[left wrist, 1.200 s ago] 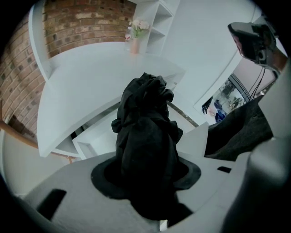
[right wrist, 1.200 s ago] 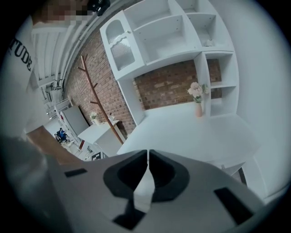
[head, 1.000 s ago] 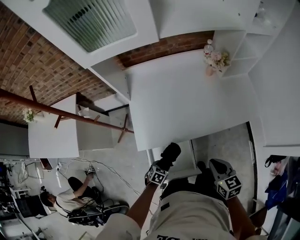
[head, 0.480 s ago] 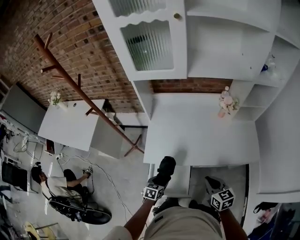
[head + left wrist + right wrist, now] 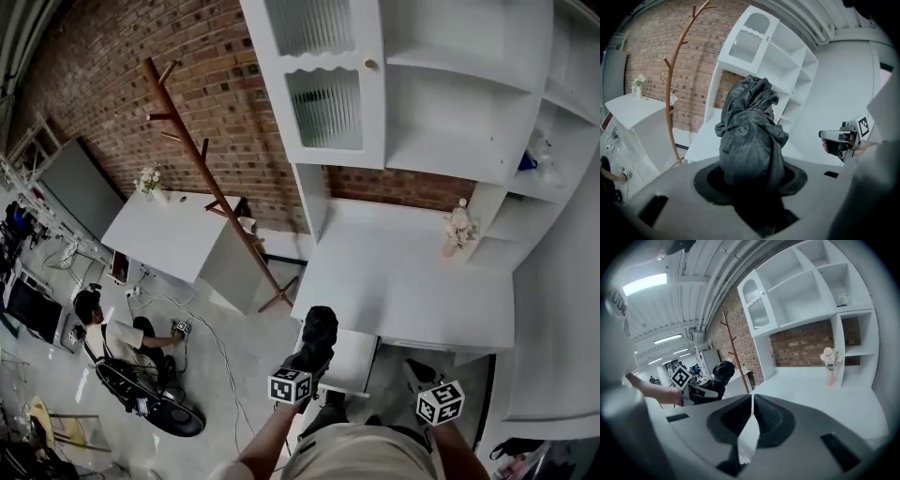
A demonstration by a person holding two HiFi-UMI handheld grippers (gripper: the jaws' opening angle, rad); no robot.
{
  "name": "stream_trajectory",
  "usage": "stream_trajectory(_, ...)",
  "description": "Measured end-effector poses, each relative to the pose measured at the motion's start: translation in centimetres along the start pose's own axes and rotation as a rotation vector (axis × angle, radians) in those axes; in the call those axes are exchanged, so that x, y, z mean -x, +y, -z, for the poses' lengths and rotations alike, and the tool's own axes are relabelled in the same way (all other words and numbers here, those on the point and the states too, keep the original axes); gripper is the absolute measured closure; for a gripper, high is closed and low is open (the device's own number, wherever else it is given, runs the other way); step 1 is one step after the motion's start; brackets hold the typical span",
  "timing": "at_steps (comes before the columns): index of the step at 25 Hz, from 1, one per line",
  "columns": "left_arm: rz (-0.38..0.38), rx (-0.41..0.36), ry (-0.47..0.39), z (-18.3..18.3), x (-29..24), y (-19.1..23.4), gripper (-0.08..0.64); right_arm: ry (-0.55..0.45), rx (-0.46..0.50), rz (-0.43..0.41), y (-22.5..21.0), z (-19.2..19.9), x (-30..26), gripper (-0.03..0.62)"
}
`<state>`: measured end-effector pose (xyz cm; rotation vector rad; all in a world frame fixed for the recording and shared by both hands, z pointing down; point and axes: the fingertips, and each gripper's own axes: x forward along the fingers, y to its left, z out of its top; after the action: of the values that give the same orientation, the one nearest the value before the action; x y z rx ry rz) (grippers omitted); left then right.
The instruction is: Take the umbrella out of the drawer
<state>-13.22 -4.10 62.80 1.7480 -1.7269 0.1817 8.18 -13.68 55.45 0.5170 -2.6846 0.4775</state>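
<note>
Umbrella (image 5: 319, 333), black and folded into a crumpled bundle, is held in the air by the left tongs (image 5: 303, 370), whose jaws are clenched on its lower end. In the left gripper view the dark fabric fills the gap between the jaws and rises in front of the white cabinet (image 5: 754, 42).

Over the last second the bundle has come up. Earlier it sat low against the mouth of the open drawer (image 5: 354, 361). Now, in the head view, its top overlaps the front edge of the white worktop (image 5: 412, 281). The head camera has also tilted upward, so the cabinet doors and the brown coat stand (image 5: 217, 189) now show in full.

The right tongs (image 5: 751, 400) hang near the right side of the drawer, jaws closed together with nothing between them (they appear to play no part in the grip).

The drawer stands pulled out beneath the worktop, white inside. As far as can be seen, no part of the umbrella is left in it. A vase of pale flowers (image 5: 457, 230) stands at the back right of the worktop, well apart from the action. A person (image 5: 108, 337) sits on the grey floor (image 5: 234, 375) far to the left.

Judged from this, the removal itself looks done or all but done. The umbrella appears free of the drawer, and what remains is likely only to carry it away or set it down.
</note>
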Motion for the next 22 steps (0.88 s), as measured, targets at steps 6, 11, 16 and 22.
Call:
stream_trajectory(6,-0.041,0.056,-0.103,-0.5,4.4,-3.4,0.339,-0.012,0.028,-0.069,1.3,0.0,2.9,0.561)
stream_trajectory(11,-0.072,0.056,-0.162,0.0,7.7,-5.8,0.339,-0.022,0.051,-0.121,2.7,0.2,4.7,0.56)
stream_trajectory(16,-0.095,0.096,-0.217,1.2,10.5,-7.0,0.339,-0.022,0.074,-0.166,3.5,0.7,4.5,0.56)
stream_trajectory(22,-0.102,0.129,-0.254,2.8,14.7,-6.9,0.339,-0.014,0.086,-0.196,6.3,1.6,4.4,0.56)
